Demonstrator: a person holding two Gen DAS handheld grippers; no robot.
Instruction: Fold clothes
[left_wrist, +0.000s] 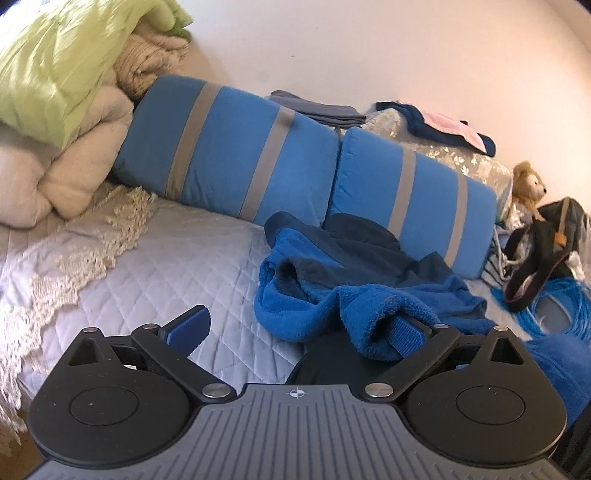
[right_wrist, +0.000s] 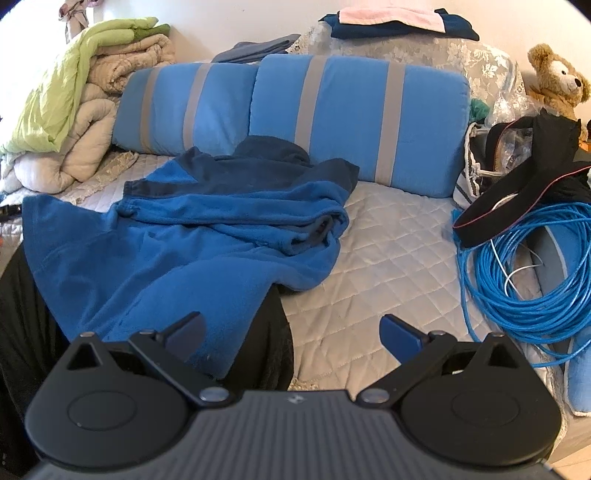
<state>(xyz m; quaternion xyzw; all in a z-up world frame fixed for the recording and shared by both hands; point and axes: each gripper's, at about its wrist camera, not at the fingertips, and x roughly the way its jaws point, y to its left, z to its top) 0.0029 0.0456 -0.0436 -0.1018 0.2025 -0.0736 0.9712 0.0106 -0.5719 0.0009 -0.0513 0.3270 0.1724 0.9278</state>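
My left tongs (left_wrist: 299, 332) stand wide apart, clamped on nothing; a fold of the blue fleece (left_wrist: 369, 295) is draped over the right finger (left_wrist: 402, 334), while the left finger (left_wrist: 188, 326) hangs bare above the quilted cover (left_wrist: 177, 258). Far left of them sits a stack of bedding (left_wrist: 55, 110). Straight ahead, two blue striped cushions (left_wrist: 236, 147) lean against the wall, with folded clothes (left_wrist: 432, 122) behind them.

My right tongs (right_wrist: 293, 334) are also spread apart and empty. The fleece (right_wrist: 177, 236) lies crumpled ahead and to their left on the cover, its near edge hanging down under the left finger (right_wrist: 186, 334). To the right, a black bag (right_wrist: 532, 166) gapes open; I cannot tell its contents. A coil of blue cable (right_wrist: 524, 266) lies beside it, and a teddy bear (right_wrist: 557, 81) sits beyond.
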